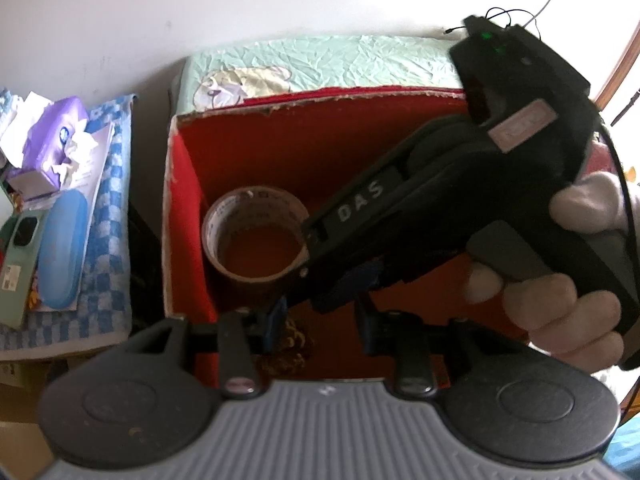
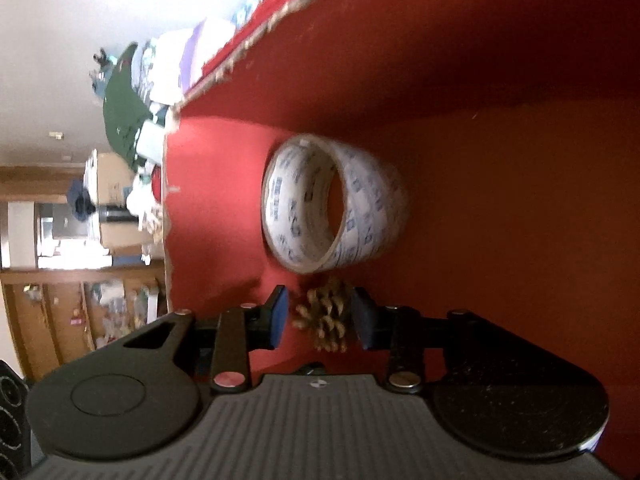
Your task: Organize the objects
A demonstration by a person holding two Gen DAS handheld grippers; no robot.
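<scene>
Both grippers reach into the red box (image 2: pixel 440 60): the right gripper (image 2: pixel 320 316) brackets a pinecone (image 2: pixel 324 320), contact unclear, tape roll (image 2: pixel 332 204) just ahead; the left gripper (image 1: pixel 320 322), apparently empty, crowds beneath, risking collision.

The box (image 1: pixel 188 216) stands open-topped below both grippers. Inside it, the tape roll (image 1: pixel 256 236) lies flat on the floor, close to the left wall. The pine cone (image 2: pixel 324 316) rests in the box just beside the roll, on the near side, between the pads of the right gripper (image 2: pixel 320 316). In the left wrist view, the right gripper (image 1: pixel 316 300) enters from the right and reaches down into the box, with the person's hand (image 1: pixel 560 300) on its handle. The left gripper (image 1: pixel 316 328) sits over the near edge of the box. The bed (image 1: pixel 320 64) lies behind the box. To the left, outside the box, a tissue pack (image 1: pixel 56 136), a phone (image 1: pixel 18 264) and a case (image 1: pixel 64 248) lie on a towel (image 1: pixel 108 280).
</scene>
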